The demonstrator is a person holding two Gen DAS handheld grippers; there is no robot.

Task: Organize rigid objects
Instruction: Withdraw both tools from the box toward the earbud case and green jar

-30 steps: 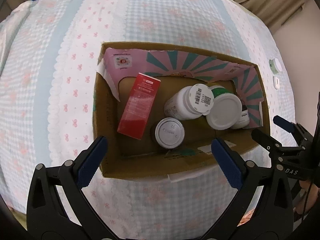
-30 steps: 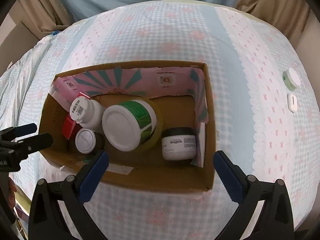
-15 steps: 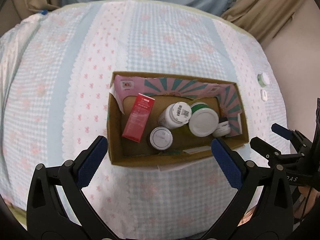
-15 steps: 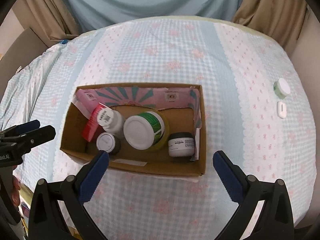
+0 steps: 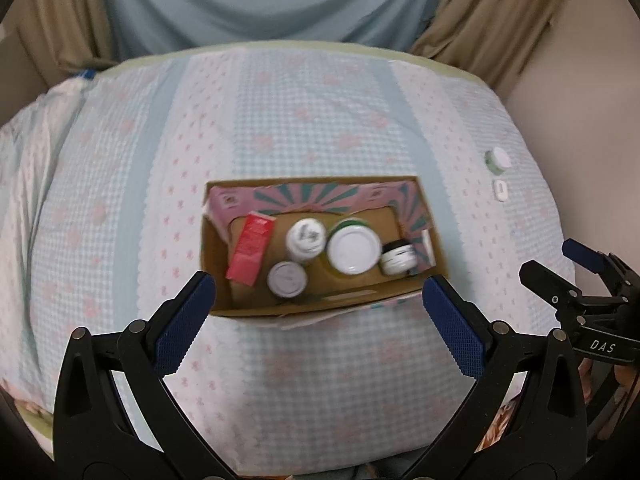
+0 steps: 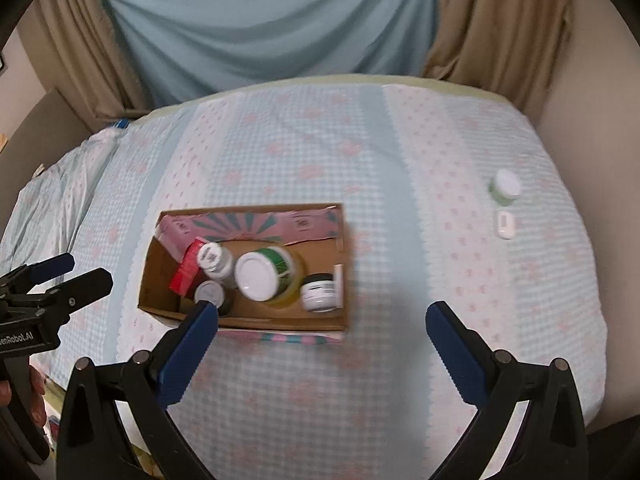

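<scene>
An open cardboard box [image 5: 312, 309] sits on the bed; it also shows in the right wrist view [image 6: 280, 322]. Inside lie a red carton [image 5: 250, 249], a white bottle [image 5: 305, 238], a grey-lidded jar [image 5: 286, 279], a large white-lidded jar [image 5: 354, 249] and a small white jar [image 5: 398, 258]. My left gripper [image 5: 316, 320] is open and empty, held back above the box's near side. My right gripper [image 6: 320, 338] is open and empty, high above the bed to the right of the box.
A small green-and-white jar [image 6: 505, 189] and a white oblong item [image 6: 504, 224] lie on the checked bedspread [image 6: 400, 160] at the right. Curtains [image 6: 260, 28] hang behind the bed. A wall runs along the right edge.
Both grippers have pulled back and up from the box, which now looks smaller and farther. The box contents have not moved.
</scene>
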